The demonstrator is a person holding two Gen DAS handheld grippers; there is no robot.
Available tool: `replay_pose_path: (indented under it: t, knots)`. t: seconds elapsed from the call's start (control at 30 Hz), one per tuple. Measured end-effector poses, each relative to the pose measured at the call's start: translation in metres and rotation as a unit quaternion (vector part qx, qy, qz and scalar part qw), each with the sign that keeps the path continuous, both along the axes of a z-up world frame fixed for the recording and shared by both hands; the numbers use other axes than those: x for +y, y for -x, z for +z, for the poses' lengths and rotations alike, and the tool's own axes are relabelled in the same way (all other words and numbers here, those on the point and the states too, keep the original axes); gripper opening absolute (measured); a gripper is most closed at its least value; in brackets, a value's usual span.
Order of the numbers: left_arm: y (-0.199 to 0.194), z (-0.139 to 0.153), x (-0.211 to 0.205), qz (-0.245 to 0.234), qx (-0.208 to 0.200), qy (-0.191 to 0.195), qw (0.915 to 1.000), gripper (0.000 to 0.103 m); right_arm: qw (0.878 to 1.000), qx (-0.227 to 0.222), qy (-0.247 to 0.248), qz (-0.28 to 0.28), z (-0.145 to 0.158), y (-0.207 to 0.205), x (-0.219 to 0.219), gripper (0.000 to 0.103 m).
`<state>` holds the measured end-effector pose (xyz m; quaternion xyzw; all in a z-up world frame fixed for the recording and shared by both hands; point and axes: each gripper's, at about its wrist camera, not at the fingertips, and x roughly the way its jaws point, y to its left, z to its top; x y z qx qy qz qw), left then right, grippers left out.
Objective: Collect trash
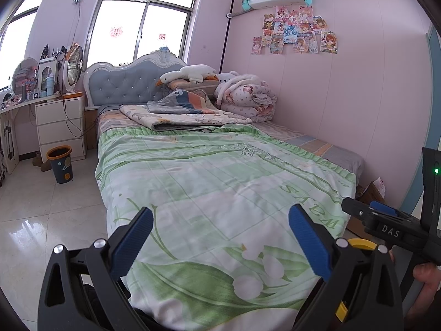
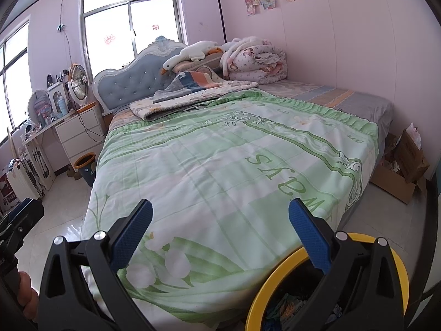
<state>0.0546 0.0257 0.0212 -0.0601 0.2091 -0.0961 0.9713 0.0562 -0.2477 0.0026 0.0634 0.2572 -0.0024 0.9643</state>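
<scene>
A yellow-rimmed trash bin (image 2: pixel 275 281) stands at the foot of the bed, below my right gripper, with wrappers inside; its rim also shows in the left wrist view (image 1: pixel 361 244). My right gripper (image 2: pixel 220 220) is open and empty, above the bed's foot end and the bin. My left gripper (image 1: pixel 220 226) is open and empty over the green quilt (image 1: pixel 209 182). The right gripper also shows in the left wrist view at the right edge (image 1: pixel 386 220). A second bin, dark with an orange rim (image 1: pixel 60 163), stands on the floor by the drawers. No loose trash shows on the quilt.
The bed (image 2: pixel 234 149) fills the middle, with folded blankets, a rolled duvet (image 1: pixel 245 95) and a goose plush (image 1: pixel 187 75) at the head. White drawers (image 1: pixel 59 127) and a cluttered desk stand left. Cardboard boxes (image 2: pixel 402 165) sit by the right wall. Tiled floor (image 1: pixel 35 215) lies left.
</scene>
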Motion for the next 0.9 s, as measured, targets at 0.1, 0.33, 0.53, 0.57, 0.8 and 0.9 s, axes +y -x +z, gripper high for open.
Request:
replay_pose_path:
  t: [0.1, 0.33, 0.53, 0.57, 0.8, 0.9]
  knots:
    - [0.0001, 0.0, -0.0002, 0.0, 0.0, 0.0, 1.0, 0.095, 1.0, 0.0, 0.0, 0.0, -0.0004, 0.0002, -0.0007, 0.095]
    - [-0.0007, -0.0015, -0.0009, -0.001, 0.001, -0.001, 1.0, 0.095, 1.0, 0.001, -0.001, 0.0, -0.0003, 0.0001, -0.001, 0.095]
    - [-0.0018, -0.0029, -0.0016, -0.002, 0.002, 0.0, 1.0, 0.095, 1.0, 0.002, -0.001, 0.0, 0.0, -0.0004, -0.0014, 0.095]
    - [-0.002, -0.0038, -0.0013, -0.003, 0.003, 0.0, 1.0, 0.095, 1.0, 0.002, -0.002, 0.0, -0.0016, 0.0004, -0.002, 0.095]
    - [-0.0013, -0.0047, -0.0014, -0.005, 0.003, 0.0, 1.0, 0.095, 1.0, 0.003, -0.002, 0.0, -0.0028, 0.001, -0.0023, 0.095]
    - [-0.0009, -0.0047, -0.001, -0.005, 0.003, 0.0, 1.0, 0.095, 1.0, 0.003, -0.002, -0.001, -0.0025, 0.0007, -0.0026, 0.095]
